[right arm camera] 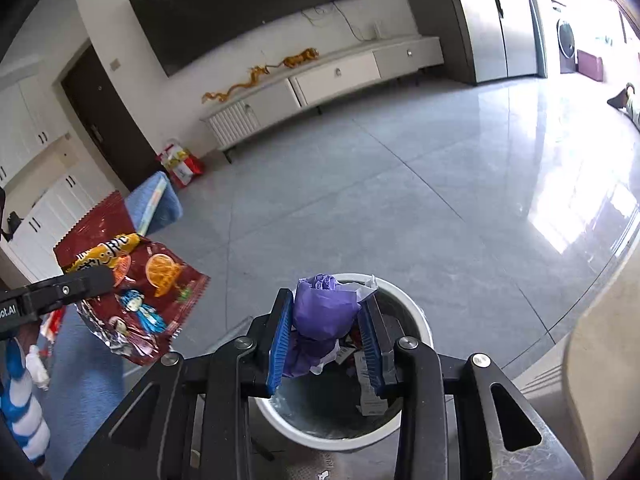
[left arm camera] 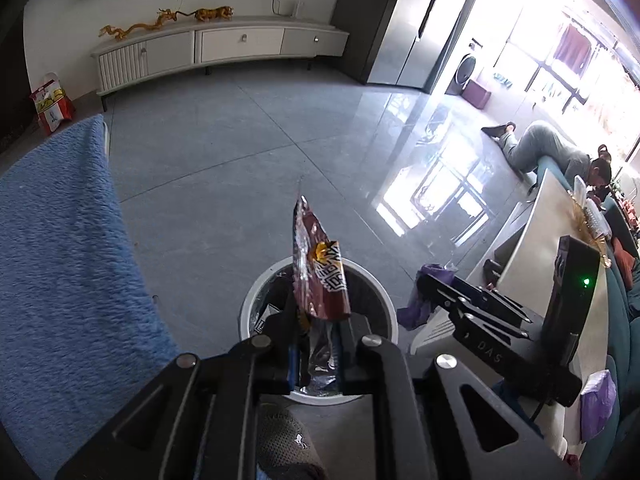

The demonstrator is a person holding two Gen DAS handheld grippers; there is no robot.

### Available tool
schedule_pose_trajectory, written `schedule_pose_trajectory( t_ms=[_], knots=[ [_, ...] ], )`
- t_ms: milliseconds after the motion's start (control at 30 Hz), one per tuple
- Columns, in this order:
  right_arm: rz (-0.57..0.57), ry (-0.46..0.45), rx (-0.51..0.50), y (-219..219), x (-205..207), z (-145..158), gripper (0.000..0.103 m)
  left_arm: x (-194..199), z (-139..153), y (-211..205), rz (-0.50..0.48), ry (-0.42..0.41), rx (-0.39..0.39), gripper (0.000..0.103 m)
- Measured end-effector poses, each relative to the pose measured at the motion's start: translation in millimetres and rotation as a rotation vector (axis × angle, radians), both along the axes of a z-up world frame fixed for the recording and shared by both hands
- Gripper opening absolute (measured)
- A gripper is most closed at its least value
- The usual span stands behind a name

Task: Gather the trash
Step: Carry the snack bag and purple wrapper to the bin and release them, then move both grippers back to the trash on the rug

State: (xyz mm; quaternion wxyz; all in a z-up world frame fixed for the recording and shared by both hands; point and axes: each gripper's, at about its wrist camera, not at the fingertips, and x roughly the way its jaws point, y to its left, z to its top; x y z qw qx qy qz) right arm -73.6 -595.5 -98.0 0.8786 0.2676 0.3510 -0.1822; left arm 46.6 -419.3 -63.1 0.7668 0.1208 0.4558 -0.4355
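Left gripper (left arm camera: 316, 332): jaws nearly closed, pinching a dark red foil snack wrapper (left arm camera: 318, 276) that stands up above the fingertips, directly over the round white waste bin (left arm camera: 390, 320). Right gripper (right arm camera: 326, 332): blue-padded jaws part-way apart, clamping a crumpled purple plastic wad (right arm camera: 324, 306) with white paper, above the same bin's rim. Bin contents look like wrappers; detail unclear. Bin stands on grey tiled floor (left arm camera: 224, 152) beside a blue towel (left arm camera: 64, 240).

Long white media cabinet (left arm camera: 224, 46) against the wall, golden dragon figurine (left arm camera: 136, 28) on top; dark wall-mounted television (right arm camera: 248, 12) above. Red gift bag (right arm camera: 182, 164) on grey tiled floor (left arm camera: 248, 140) beside cabinet. Blue fleece blanket (left arm camera: 64, 240). Washing machine (right arm camera: 566, 44) in bright far room.
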Motion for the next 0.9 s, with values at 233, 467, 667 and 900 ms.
schedule_pose_trajectory(
  t_ms=[233, 467, 667, 900],
  knots=[
    [-0.009, 0.048, 0.025, -6.0, 11.0, -30.4, 0.046, 11.6, -28.8, -25.9, -0.003, 0.066, 0.041, 0.017],
    [-0.043, 0.063, 0.001, -5.1, 2.1, -29.7, 0.050, 13.3, -28.9, -20.2, -0.003, 0.088, 0.022, 0.035],
    [-0.064, 0.043, -0.053, 4.1, -13.6, -6.9, 0.052, 8.2, -8.7, -2.3, -0.001, 0.080, -0.024, 0.039],
    [-0.059, -0.022, -0.112, 24.1, -31.4, 35.6, 0.053, -5.3, 39.0, 31.0, 0.031, -0.002, -0.100, 0.040]
  ],
)
